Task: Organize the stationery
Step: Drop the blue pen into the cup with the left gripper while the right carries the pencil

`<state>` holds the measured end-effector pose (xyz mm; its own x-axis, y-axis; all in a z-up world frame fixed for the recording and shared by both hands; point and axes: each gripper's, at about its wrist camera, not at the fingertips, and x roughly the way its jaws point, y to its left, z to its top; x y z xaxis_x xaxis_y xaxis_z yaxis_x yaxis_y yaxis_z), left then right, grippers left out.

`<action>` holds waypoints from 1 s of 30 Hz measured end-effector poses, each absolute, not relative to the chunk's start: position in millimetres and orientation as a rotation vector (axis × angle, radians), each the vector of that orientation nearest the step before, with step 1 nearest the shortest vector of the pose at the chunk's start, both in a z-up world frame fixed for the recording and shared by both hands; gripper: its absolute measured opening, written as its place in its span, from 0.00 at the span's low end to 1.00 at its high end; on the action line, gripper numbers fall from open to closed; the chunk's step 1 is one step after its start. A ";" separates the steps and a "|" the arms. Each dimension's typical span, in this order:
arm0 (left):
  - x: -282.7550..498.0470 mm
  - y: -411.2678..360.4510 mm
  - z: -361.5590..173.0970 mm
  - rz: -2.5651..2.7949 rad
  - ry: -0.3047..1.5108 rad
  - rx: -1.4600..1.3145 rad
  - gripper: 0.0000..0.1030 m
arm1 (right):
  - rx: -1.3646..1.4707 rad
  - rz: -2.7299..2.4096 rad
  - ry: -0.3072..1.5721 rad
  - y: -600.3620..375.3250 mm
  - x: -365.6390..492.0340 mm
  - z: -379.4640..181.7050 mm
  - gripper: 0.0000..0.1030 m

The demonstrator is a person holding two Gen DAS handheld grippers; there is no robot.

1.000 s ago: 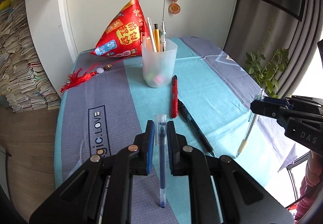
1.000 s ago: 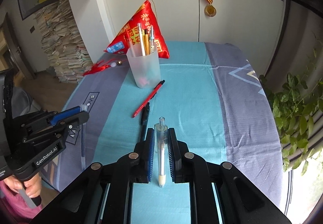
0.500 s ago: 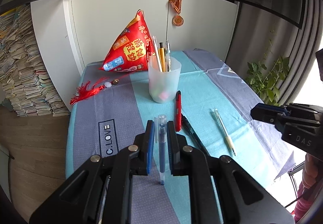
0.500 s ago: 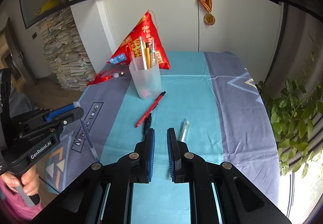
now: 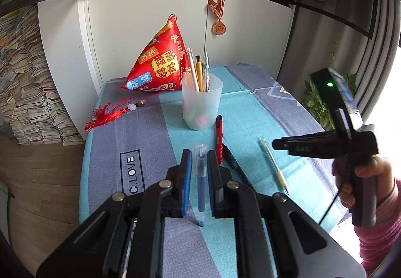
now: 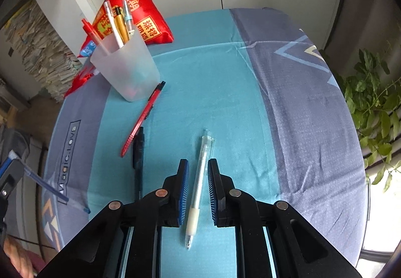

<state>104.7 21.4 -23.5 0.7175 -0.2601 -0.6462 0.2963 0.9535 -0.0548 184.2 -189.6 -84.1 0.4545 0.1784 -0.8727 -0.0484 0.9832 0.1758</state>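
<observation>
Clamped in left gripper (image 5: 199, 165): blue pen (image 5: 201, 177), tip down, lifted off surface (image 6: 225, 77). Nearly closed and empty, right gripper (image 6: 197, 177), hovering over clear pen (image 6: 200, 172) lying flat on teal stripe. Beside it to the left, red pen (image 5: 218, 137) and black pen (image 5: 233, 162), touching. Behind, cup (image 5: 200, 102) holding several pens.

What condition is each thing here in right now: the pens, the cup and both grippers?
left gripper: shut on the blue pen
right gripper: shut, holding nothing
clear pen: lying flat on the cloth
red pen: lying flat
black pen: lying flat beside the red pen
cup: upright, pens standing inside
</observation>
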 end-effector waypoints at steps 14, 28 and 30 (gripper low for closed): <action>105.7 21.3 -24.5 -0.329 0.699 0.057 0.10 | 0.095 0.083 1.148 -174.7 212.8 -111.8 0.24; 96.1 28.1 -14.9 -0.320 0.676 0.043 0.10 | 0.164 0.152 0.978 -182.6 172.5 -49.3 0.11; 94.3 28.0 -13.4 -0.319 0.673 0.044 0.10 | 0.156 0.163 0.938 -180.1 164.4 -35.5 0.11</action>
<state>94.3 28.0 -13.4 0.7355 -0.2758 -0.6188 0.3042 0.9506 -0.0620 164.4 -180.1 -35.5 0.5808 0.2062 -0.7875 -0.0707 0.9765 0.2036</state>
